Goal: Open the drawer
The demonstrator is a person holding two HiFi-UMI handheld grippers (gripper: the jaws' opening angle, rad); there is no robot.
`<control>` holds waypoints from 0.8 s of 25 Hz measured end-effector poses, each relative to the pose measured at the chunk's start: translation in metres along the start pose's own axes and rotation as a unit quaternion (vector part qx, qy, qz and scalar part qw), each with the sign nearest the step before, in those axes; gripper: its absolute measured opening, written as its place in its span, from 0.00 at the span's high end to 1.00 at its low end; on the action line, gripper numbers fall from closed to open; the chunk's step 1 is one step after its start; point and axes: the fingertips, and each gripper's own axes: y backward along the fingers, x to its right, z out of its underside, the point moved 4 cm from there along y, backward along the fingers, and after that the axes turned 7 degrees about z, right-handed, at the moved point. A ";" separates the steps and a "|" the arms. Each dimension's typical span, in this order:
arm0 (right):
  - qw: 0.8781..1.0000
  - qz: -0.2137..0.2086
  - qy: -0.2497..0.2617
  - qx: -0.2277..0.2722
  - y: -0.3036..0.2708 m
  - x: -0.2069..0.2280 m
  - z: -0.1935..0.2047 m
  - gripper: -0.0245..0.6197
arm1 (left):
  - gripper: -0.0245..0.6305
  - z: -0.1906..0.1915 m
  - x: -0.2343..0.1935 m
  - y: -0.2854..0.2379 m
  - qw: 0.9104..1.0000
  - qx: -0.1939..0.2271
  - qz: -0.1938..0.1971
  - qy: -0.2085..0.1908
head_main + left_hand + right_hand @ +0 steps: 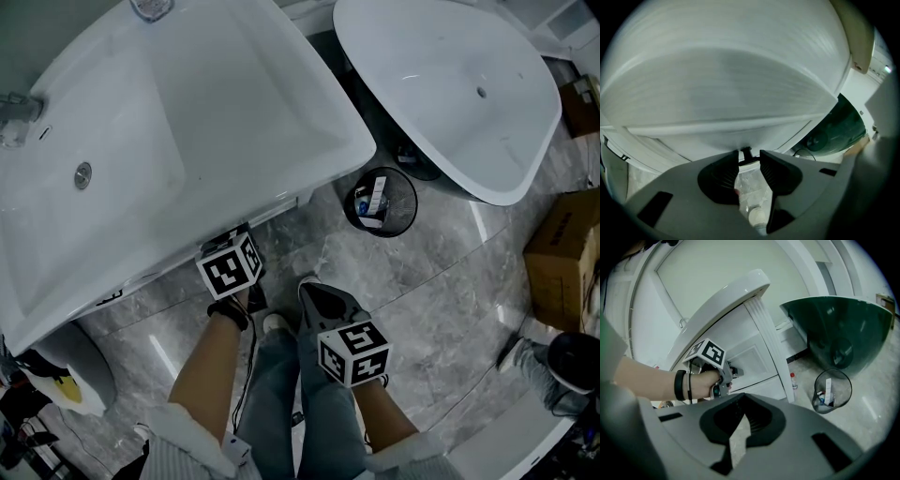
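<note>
Left gripper (749, 154): my fingers closed on the small black handle (746, 151) of the white drawer (751, 361), which sits in the cabinet front under the sink (187, 122). Right gripper (744, 414): my fingers together and empty, held over the grey floor (441, 272), well apart from the drawer. Bin (384, 202): beside the cabinet.
</note>
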 end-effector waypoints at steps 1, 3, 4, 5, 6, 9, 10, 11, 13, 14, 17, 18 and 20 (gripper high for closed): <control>1.000 0.000 0.000 -0.001 0.000 0.001 0.000 0.95 | 0.74 0.000 0.000 0.000 1.000 0.000 -0.002 -0.006; 1.000 0.000 -0.002 -0.002 -0.001 0.001 0.001 0.95 | 0.74 0.000 0.001 0.000 1.000 0.001 -0.007 -0.018; 1.000 0.000 -0.003 -0.002 -0.001 0.000 0.002 0.95 | 0.74 0.001 0.001 0.000 1.000 0.001 -0.009 -0.022; 1.000 0.000 -0.004 -0.002 -0.001 0.000 0.002 0.95 | 0.74 0.001 0.002 0.001 1.000 0.000 -0.010 -0.024; 1.000 -0.001 -0.005 -0.002 -0.001 0.000 0.003 0.95 | 0.74 0.001 0.002 0.001 1.000 -0.003 -0.009 -0.025; 1.000 -0.001 -0.010 -0.002 -0.001 -0.001 0.004 0.95 | 0.75 0.001 0.003 0.002 1.000 -0.011 -0.006 -0.024; 1.000 -0.001 -0.011 -0.002 -0.001 -0.001 0.005 0.95 | 0.75 0.002 0.004 0.003 1.000 -0.011 -0.006 -0.025; 1.000 -0.001 -0.011 -0.002 -0.001 -0.001 0.005 0.95 | 0.75 0.002 0.004 0.003 1.000 -0.011 -0.006 -0.026; 1.000 -0.001 -0.011 -0.002 -0.001 -0.002 0.005 0.95 | 0.75 0.004 0.004 0.004 1.000 -0.012 -0.007 -0.027; 1.000 -0.001 -0.010 -0.002 -0.001 -0.002 0.005 0.95 | 0.75 0.004 0.005 0.005 1.000 -0.012 -0.007 -0.028; 1.000 0.002 -0.010 0.000 0.000 0.001 0.004 0.95 | 0.75 0.007 0.007 0.007 0.999 -0.012 -0.005 -0.031; 1.000 0.004 -0.011 0.000 0.000 0.002 0.003 0.95 | 0.75 0.008 0.008 0.008 0.999 -0.012 -0.004 -0.031; 1.000 0.006 -0.012 0.002 0.001 0.003 0.002 0.95 | 0.75 0.011 0.009 0.010 0.999 -0.013 -0.003 -0.032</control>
